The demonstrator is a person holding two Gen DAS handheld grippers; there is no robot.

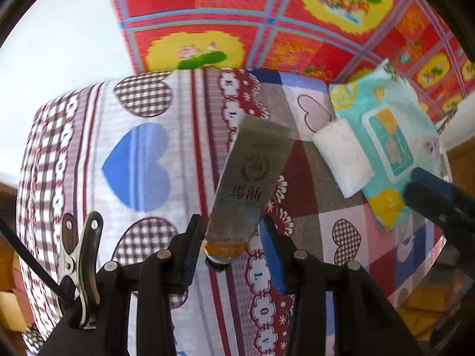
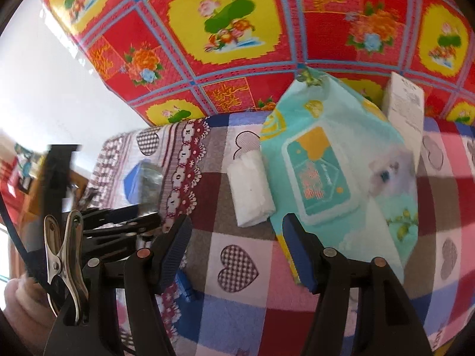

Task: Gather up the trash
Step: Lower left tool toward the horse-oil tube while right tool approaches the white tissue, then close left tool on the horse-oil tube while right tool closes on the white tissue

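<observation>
While left tongs (image 1: 233,246) pinch the tube (image 1: 252,178), right tongs (image 2: 237,237) hang spread near the wipes pack (image 2: 341,178).

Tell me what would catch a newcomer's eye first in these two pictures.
Probably the loud red and yellow flowered cloth filling the back, with the heart-patterned checked cover in front of it. On that cover a teal wipes pack lies beside a folded white tissue, in front of the right gripper, whose jaws stand open. The left gripper has a flattened grey tube between its fingers, near its orange end.
</observation>
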